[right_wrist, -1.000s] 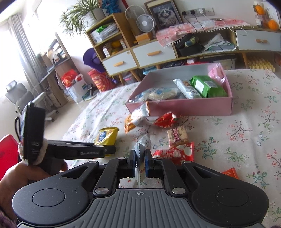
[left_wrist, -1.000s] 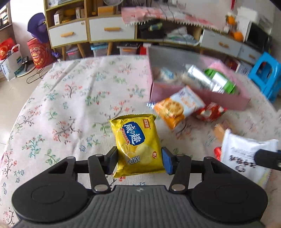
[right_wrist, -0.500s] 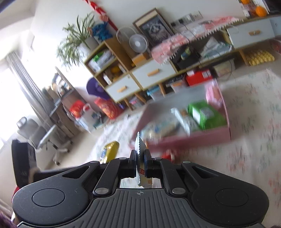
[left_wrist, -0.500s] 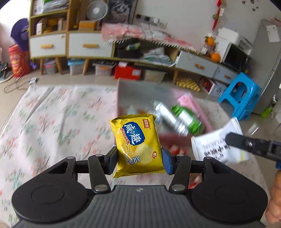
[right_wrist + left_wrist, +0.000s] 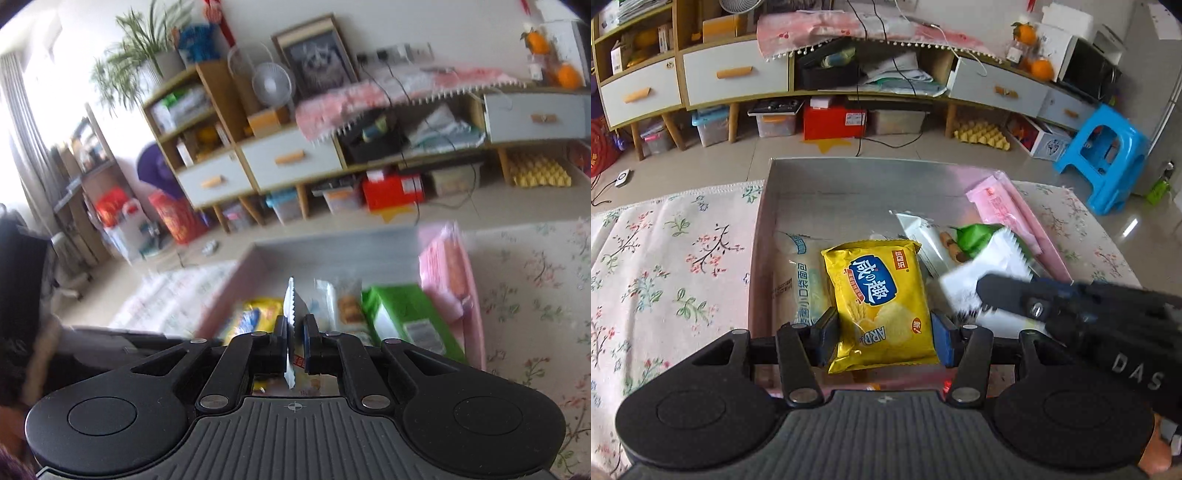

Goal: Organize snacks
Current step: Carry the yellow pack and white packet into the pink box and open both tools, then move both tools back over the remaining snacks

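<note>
Left wrist view puts my left gripper [image 5: 884, 334] over the near end of the pink box [image 5: 759, 236], its fingers [image 5: 827, 332] pinching the yellow snack packet [image 5: 881, 302] by its two side edges. That packet stands out ahead of the fingers, label toward the camera and printed upside down at its lower end. Beyond the left finger a pale bread bag [image 5: 798, 280] lies on the box floor. Beyond the right finger I see a clear packet of biscuit sticks [image 5: 931, 240], a green packet [image 5: 975, 238] and a pink packet [image 5: 1001, 201] leaning against the box's right wall. The flowered cloth on the desk [image 5: 665, 258] spreads out to the left of the fingers.

My right gripper [image 5: 1015, 295] comes in from the right of the left fingers, blurred, carrying a white packet [image 5: 990, 266] with a serrated edge just beside the yellow one.

From the right wrist view, the right gripper's fingers [image 5: 280, 332] are pressed nearly together on that white packet [image 5: 291, 302], which I see edge-on, its toothed seam rising ahead of the fingertips. Ahead of them is the pink box [image 5: 476, 325]; the yellow packet [image 5: 255, 314] sits left of the fingers, the green packet [image 5: 402, 310] to their right, the biscuit-stick packet [image 5: 343, 302] between. This picture is blurred, so I cannot read any labels.
</note>
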